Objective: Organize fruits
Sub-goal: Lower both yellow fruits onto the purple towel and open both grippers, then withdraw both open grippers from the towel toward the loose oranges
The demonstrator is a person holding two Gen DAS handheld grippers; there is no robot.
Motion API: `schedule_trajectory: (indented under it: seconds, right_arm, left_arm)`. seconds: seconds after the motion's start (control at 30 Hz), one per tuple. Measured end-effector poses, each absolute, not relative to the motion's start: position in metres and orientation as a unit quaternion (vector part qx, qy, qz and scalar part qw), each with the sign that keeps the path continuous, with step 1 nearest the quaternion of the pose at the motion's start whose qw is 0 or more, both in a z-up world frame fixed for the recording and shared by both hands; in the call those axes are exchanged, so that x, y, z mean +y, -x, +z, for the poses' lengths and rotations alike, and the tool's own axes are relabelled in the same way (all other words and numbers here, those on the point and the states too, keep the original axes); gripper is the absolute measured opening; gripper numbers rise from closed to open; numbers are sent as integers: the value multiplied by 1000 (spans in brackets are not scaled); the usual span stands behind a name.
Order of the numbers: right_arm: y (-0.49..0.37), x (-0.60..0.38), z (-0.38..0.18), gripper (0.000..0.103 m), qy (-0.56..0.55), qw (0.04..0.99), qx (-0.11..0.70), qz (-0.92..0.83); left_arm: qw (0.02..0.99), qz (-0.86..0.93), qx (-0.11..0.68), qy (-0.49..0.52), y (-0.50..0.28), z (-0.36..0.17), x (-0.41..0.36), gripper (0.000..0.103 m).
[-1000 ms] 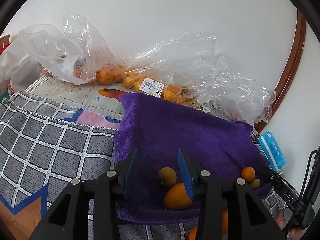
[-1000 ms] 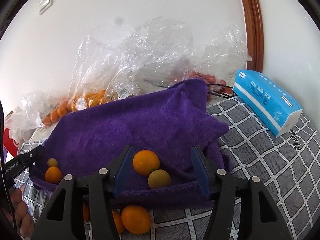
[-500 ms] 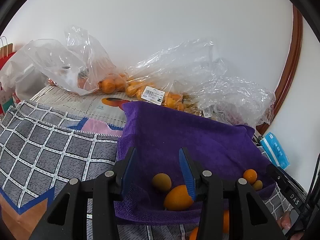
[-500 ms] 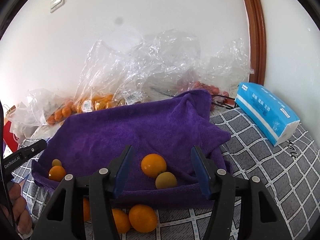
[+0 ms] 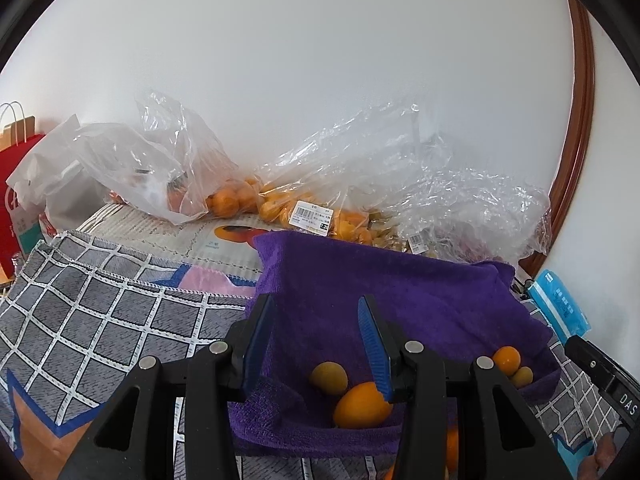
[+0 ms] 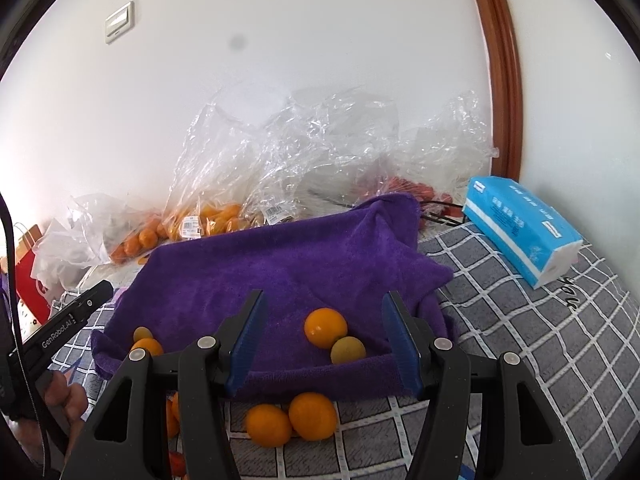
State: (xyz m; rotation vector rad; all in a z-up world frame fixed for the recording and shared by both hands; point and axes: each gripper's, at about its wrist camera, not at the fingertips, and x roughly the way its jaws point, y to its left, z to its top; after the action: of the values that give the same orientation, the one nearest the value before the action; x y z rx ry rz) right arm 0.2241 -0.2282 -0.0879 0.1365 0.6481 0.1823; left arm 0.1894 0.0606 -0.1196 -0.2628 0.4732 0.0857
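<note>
Both views now sit a little further back from the purple towel than a moment ago, so the loose oranges on the near side show fully; both the left gripper and right gripper have open jaws holding nothing, so I judge a new pick is next. An orange and a greenish fruit rest on the towel. A grey checked cloth covers the surface, with fruit bags against the far white wall
</note>
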Motion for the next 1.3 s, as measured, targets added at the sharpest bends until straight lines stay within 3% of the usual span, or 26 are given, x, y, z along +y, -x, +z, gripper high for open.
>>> schedule_trajectory:
  seconds: [0.43,0.7,0.83,0.97,1.13,1.3]
  right_arm:
    - [-194,-257,-84,59,-117,922,360,77]
    - [-168,-260,-56,59,-73,930,355,68]
    - [-157,-253,-46,59,-48,937,338,67]
    - [-153,-240,-48,59,-46,938,334,76]
    - [-152,-218,-66,59,-26,933,348,89]
    - [-149,-203,-93,52,-18,918,381,109]
  left_arm:
    - [957,-3,247,155,-180,-113,59,41]
    - [957,-53,233,166,-147,-70,57,41]
    - [966,-40,235,102,-129,-60,48,42]
    - [962,-24,262,76,-117,-72,59,42]
    - [938,-21,319,138,-112,-99,94,42]
    - [923,-21,359,137,-106,-126,104,42]
